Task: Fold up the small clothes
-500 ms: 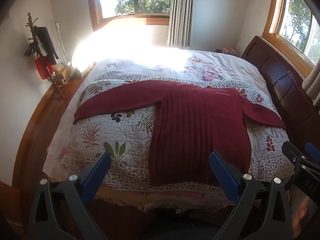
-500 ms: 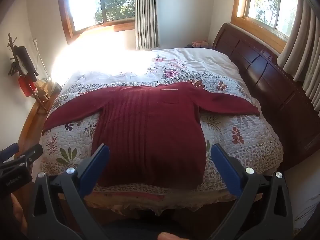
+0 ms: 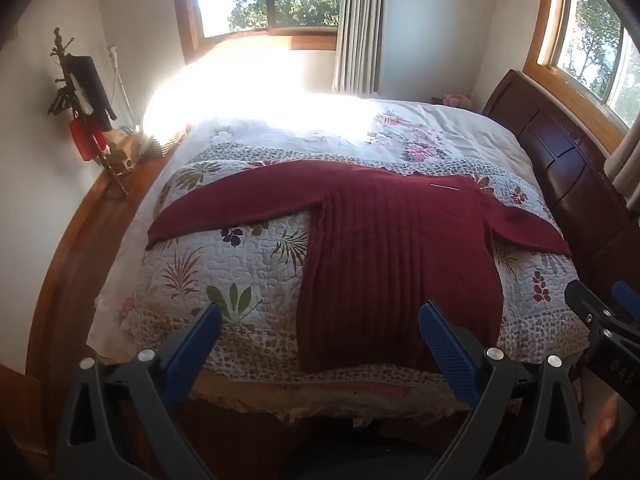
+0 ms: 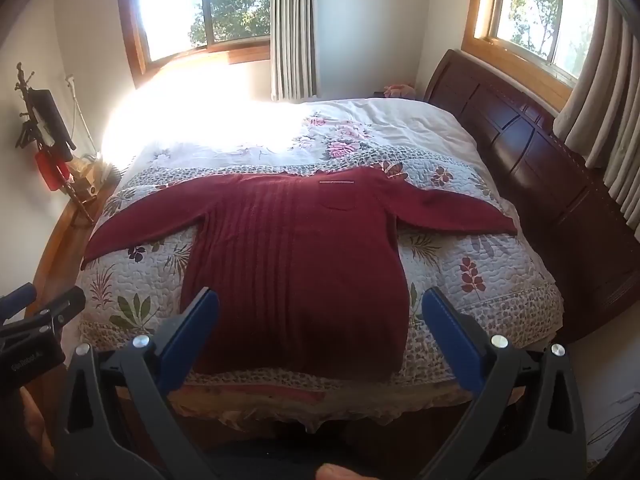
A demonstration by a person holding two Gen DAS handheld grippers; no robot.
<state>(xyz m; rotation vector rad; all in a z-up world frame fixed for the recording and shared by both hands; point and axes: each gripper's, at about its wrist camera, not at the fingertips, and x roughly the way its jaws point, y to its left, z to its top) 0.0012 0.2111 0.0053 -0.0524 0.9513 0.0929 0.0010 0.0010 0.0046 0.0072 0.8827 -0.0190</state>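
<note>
- Sweater (image 4: 296, 264): dark red knit, spread flat and face-up on the quilt (image 4: 472, 280) at the near end of the bed (image 4: 400, 120). The hem lies by the near edge, the neck points toward the window, and both sleeves are stretched out sideways.
- Left sleeve (image 3: 240, 204): runs out toward the side of the bed by the wall; its cuff rests on the quilt, short of the edge.
- Right sleeve (image 4: 452, 208): runs out toward the headboard (image 4: 540, 168).
- Left tongs (image 3: 320, 344): blue pads apart, holding nothing, poised off the near edge of the bed, just short of the hem.
- Right tongs (image 4: 320, 320): blue pads apart, empty, held just short of the hem at about mid-width.
- Handling (judged): a ribbed knit of this kind is probably soft, limp and fairly light. It should drape and stretch rather than hold a crease, and it may drag on the quilted surface rather than slide.
- Where to hold (judged): a cuff or a shoulder seam suits the sleeve folds, and the two hem corners suit the final fold. Pinch both layers at the edge, since a grip on the top layer alone would pull the front away from the back.
- No fold is made yet.
</note>
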